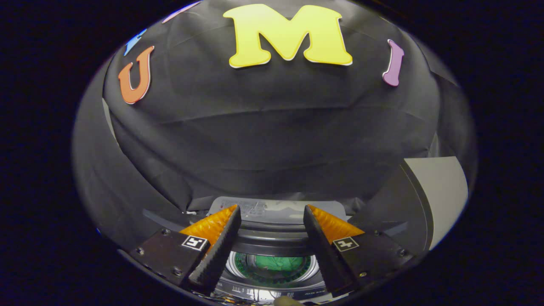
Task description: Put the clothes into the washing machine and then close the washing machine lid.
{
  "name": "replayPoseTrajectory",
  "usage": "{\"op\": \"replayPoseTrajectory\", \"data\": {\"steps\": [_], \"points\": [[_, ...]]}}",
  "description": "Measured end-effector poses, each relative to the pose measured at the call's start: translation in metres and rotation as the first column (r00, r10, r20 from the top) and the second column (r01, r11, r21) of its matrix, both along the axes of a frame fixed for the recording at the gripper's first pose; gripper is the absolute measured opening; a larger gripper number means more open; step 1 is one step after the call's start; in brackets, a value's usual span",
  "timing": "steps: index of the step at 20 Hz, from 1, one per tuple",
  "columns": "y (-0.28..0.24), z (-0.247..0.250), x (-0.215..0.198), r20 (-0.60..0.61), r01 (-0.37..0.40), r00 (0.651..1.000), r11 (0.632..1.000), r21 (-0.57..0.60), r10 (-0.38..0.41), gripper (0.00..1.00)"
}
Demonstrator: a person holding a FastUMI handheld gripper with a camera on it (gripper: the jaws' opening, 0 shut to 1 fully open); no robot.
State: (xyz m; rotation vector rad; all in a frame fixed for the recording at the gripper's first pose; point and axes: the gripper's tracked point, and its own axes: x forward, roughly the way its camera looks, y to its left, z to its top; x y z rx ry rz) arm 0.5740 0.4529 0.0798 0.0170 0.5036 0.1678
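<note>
Gripper (272, 212) hovers over the washing machine (272, 238), fingers spread and holding nothing.
Gripper view: a green garment (274, 263) lies down in the drum, seen between the fingers and below them; the raised lid (437, 191) stands beside the right finger.

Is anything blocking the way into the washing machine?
Nothing visible does. The tool is open and empty above the washing machine, whose drum lies uncovered between the fingers, something green inside. The lid stands raised alongside.
</note>
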Motion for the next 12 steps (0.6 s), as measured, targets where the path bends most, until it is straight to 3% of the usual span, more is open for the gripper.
{"op": "replayPoseTrajectory", "data": {"steps": [12], "points": [[-0.01, -0.055, -0.059, -0.082, -0.026, 0.996, 0.999, -0.019, 0.024, 0.95]]}}
